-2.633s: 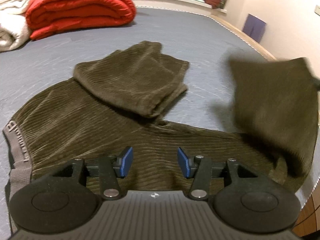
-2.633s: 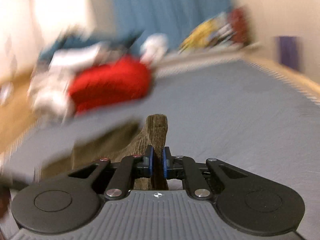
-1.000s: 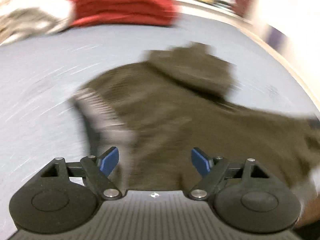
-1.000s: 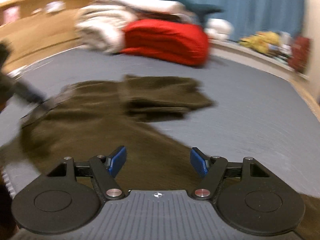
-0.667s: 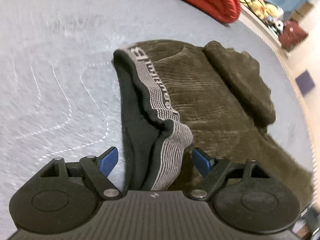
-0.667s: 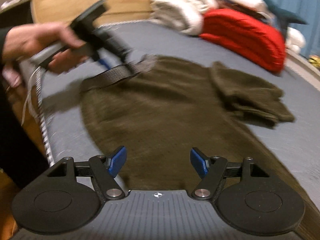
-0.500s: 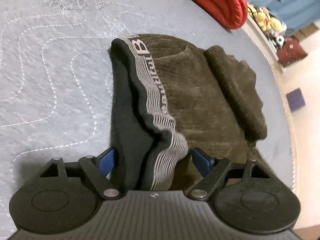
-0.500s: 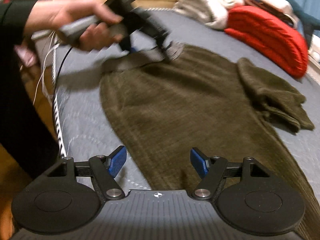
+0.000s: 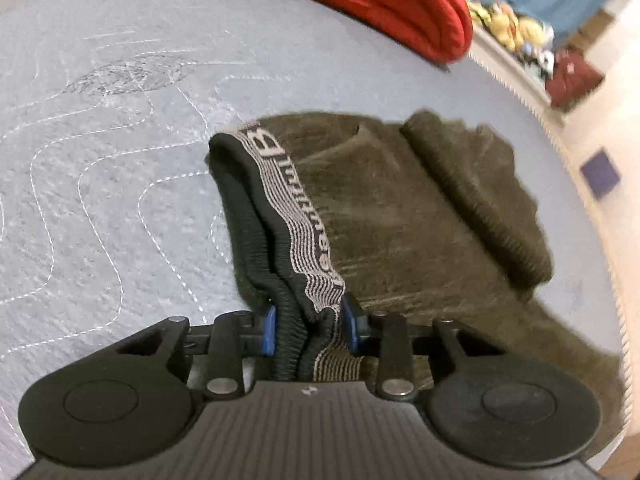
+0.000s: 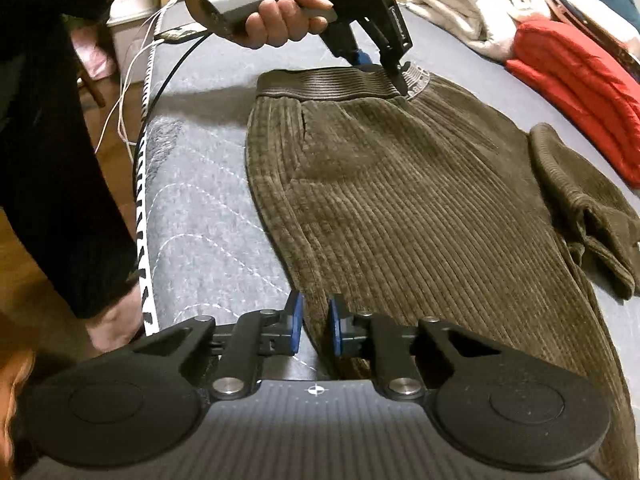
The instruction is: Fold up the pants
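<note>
Your left gripper (image 9: 308,330) is closing on the pants' (image 10: 400,184) waistband (image 9: 296,216) — a large "B" readable, the rest blurred. Your right gripper (image 10: 314,326) closes on the side edge at six o'clock — pants flat on the mattress (image 9: 100,168).

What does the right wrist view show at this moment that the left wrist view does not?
Only the right wrist view shows the person's left hand holding the left tool at the waistband, the right tool closing on the side edge of the pants, and white folded bedding. Only the left wrist view shows the waistband lettering up close between the closing left tool's pads, plus stuffed toys. Both show the brown corduroy pants, the grey mattress and the red quilt.
</note>
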`<state>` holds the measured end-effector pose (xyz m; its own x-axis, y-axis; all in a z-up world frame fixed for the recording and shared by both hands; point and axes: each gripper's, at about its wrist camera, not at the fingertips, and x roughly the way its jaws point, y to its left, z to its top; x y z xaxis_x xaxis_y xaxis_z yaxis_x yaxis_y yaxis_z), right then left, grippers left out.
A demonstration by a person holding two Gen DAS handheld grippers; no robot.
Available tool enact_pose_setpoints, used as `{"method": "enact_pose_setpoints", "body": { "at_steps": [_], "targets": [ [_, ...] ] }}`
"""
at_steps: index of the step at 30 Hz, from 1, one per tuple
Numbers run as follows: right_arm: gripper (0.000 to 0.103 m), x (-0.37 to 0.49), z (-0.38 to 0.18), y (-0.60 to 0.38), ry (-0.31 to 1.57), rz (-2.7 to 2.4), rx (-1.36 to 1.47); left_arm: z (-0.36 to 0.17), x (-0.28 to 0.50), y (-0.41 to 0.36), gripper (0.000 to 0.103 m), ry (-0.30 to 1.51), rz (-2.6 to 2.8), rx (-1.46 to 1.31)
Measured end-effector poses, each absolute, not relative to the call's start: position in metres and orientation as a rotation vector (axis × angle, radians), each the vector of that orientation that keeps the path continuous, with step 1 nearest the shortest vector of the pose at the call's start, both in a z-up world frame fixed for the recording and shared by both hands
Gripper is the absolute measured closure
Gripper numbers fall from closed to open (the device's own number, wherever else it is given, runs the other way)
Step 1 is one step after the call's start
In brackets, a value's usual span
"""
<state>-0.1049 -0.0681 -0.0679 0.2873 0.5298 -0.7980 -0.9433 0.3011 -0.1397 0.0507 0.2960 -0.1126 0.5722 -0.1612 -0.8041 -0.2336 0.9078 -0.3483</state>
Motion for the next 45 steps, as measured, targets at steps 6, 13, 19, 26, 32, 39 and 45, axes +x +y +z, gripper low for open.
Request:
{"method": "enact_pose_setpoints", "body": {
  "at_steps": [6, 13, 19, 26, 32, 39, 45],
  "targets": [
    [0.071, -0.097, -0.049, -0.071, 0.728, 1.122, -0.629, -0.072, 0.044, 0.259, 0.026, 0.867, 0.250, -0.071],
    [0.030, -0.078, -0.038, -0.074, 0.765, 1.075, -0.399, -0.055, 0.030, 0.207, 0.050, 0.761, 0.053, 0.041],
    [0.031, -0.075, -0.073, -0.067, 0.859, 0.993, -0.554, -0.100, 0.044, 0.205, 0.062, 0.948, 0.068, 0.147],
    [0.030, -0.059, -0.061, -0.081, 0.877, 0.954, -0.421, -0.074, 0.038, 0.177, 0.062, 0.888, -0.011, 0.144],
    [0.028, -0.064, -0.066, -0.079, 0.867, 0.957, -0.499, -0.095, 0.042, 0.159, 0.058, 0.970, 0.034, 0.280],
    [0.028, -0.026, -0.018, -0.119, 0.710, 0.819, -0.181, -0.035, 0.027, 0.126, 0.045, 0.781, 0.020, 0.161],
    [0.028, 0.023, 0.010, -0.169, 0.626, 0.559, 0.062, 0.014, 0.031, 0.105, 0.035, 0.522, 0.053, -0.026]
  ]
}}
